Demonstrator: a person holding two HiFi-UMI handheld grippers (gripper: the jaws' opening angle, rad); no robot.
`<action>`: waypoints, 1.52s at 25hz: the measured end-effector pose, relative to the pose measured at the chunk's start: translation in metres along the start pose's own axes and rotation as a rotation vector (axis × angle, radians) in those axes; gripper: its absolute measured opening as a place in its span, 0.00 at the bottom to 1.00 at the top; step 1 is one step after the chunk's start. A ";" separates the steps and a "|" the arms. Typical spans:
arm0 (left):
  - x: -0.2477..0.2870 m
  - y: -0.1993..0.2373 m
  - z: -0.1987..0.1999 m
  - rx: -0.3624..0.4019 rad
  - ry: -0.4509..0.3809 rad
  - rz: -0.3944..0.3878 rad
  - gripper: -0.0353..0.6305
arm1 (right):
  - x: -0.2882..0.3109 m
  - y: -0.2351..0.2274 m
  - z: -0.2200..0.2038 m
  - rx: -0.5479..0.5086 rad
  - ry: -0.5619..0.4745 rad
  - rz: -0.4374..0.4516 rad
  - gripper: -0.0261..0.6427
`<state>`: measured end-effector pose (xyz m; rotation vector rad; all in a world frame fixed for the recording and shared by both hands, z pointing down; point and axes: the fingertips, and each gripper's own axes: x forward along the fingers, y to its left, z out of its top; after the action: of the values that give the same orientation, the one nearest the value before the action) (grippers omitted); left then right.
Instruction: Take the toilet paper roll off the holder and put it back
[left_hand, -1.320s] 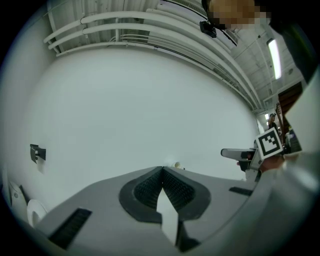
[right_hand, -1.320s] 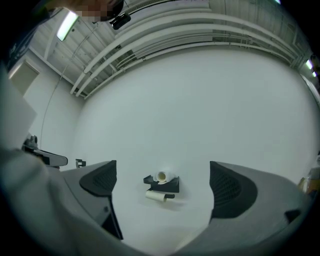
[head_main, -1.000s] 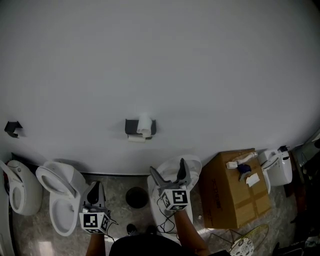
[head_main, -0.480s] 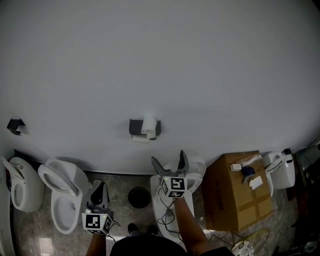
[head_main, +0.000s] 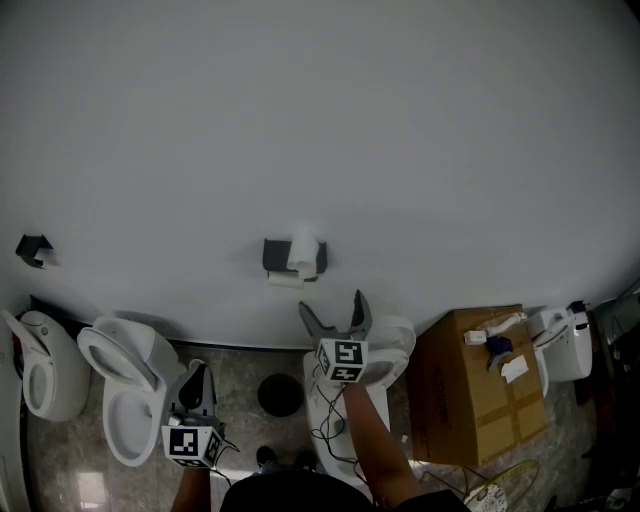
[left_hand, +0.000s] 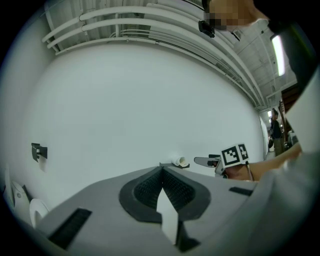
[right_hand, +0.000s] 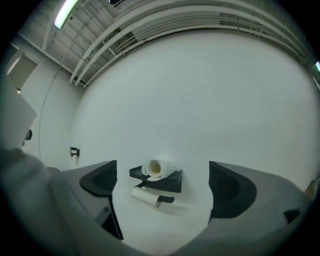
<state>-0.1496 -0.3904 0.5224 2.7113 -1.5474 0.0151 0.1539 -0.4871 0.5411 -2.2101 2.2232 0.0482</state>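
A black holder (head_main: 278, 256) is fixed on the white wall. A white toilet paper roll (head_main: 301, 252) lies on its top shelf, and a thinner white roll (head_main: 285, 280) hangs on the bar below. In the right gripper view the shelf roll (right_hand: 156, 168) and the lower roll (right_hand: 145, 195) sit between the wide-apart jaws, still at a distance. My right gripper (head_main: 331, 314) is open, raised below the holder. My left gripper (head_main: 194, 383) hangs low at the left, shut and holding nothing. The left gripper view shows the holder (left_hand: 172, 163) far off.
Toilets (head_main: 125, 385) stand along the wall at the left, and one (head_main: 372, 350) under my right arm. A cardboard box (head_main: 470, 390) with small items sits at the right. A round dark floor drain (head_main: 279, 394) lies between. A small black bracket (head_main: 32, 248) is on the wall at the far left.
My right gripper has risen toward the holder, still open. The left gripper has stayed low and shut.
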 end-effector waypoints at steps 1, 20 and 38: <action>0.000 0.003 0.000 0.009 -0.014 0.007 0.06 | 0.004 0.001 -0.001 -0.001 0.003 0.001 0.90; 0.004 0.006 0.000 0.002 0.047 0.005 0.06 | 0.068 0.008 -0.016 -0.034 0.064 0.038 0.89; 0.010 0.014 -0.011 0.001 0.053 0.034 0.06 | 0.110 0.017 -0.038 -0.062 0.136 0.050 0.68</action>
<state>-0.1562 -0.4059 0.5341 2.6623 -1.5791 0.0881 0.1371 -0.5977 0.5764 -2.2534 2.3782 -0.0339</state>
